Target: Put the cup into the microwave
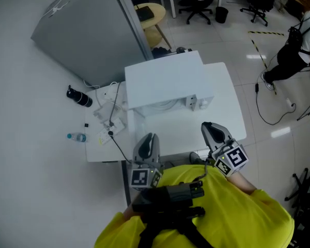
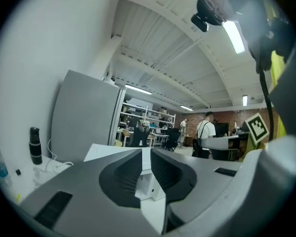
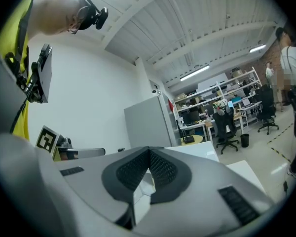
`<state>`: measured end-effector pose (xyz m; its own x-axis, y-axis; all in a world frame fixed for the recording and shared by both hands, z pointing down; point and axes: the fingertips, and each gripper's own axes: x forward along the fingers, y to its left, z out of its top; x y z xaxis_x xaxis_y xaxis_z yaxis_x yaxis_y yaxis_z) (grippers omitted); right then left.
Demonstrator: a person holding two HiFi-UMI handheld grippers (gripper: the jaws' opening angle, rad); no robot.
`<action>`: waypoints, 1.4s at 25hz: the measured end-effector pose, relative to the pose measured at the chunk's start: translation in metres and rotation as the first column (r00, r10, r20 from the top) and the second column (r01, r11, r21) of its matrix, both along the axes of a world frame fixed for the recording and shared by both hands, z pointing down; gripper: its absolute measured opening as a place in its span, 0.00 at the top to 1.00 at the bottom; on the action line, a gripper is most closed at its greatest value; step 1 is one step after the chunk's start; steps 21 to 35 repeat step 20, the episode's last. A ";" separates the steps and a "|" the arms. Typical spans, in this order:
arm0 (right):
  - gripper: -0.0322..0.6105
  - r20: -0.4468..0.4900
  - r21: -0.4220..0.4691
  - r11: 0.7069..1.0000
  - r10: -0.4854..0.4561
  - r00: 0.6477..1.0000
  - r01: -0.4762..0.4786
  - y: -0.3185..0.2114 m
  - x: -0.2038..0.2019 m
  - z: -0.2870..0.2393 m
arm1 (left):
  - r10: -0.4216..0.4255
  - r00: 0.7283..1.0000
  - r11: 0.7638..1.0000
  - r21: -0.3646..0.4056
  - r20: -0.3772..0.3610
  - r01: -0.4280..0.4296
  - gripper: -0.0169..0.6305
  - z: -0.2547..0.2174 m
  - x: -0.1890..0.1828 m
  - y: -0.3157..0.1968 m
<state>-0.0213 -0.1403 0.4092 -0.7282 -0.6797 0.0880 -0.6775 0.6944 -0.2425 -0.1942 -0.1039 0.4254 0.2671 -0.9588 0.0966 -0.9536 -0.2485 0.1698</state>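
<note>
White table (image 1: 232,112) fills the middle of the head view, with a white wall along its 9 o'clock side and pale open floor at 3 o'clock. On it the microwave (image 1: 168,79) sits toward the 12 o'clock edge. Its long axis runs from 9 to 3 o'clock and its front faces 6 o'clock, toward the person. A bare strip of tabletop lies between that front and the near edge, and another bare strip lies at the microwave's 3 o'clock. At its 9 o'clock the room is tighter: cables (image 1: 112,107) and papers lie there, and a black bottle (image 1: 79,97) and a water bottle (image 1: 77,137) stand by the wall. A tall grey cabinet (image 1: 88,30) closes off 11 o'clock. I cannot make out the cup in any view.

The left gripper (image 1: 147,138) and the right gripper (image 1: 208,126) hang over the near edge at 6 o'clock, both pointing at the microwave. Each has its jaws together on nothing.
</note>
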 end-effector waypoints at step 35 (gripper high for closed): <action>0.95 0.018 -0.026 0.991 -0.130 0.991 0.131 0.042 -0.084 0.009 | 0.005 0.998 0.996 -0.089 -0.055 -0.009 0.90 0.026 -0.039 0.040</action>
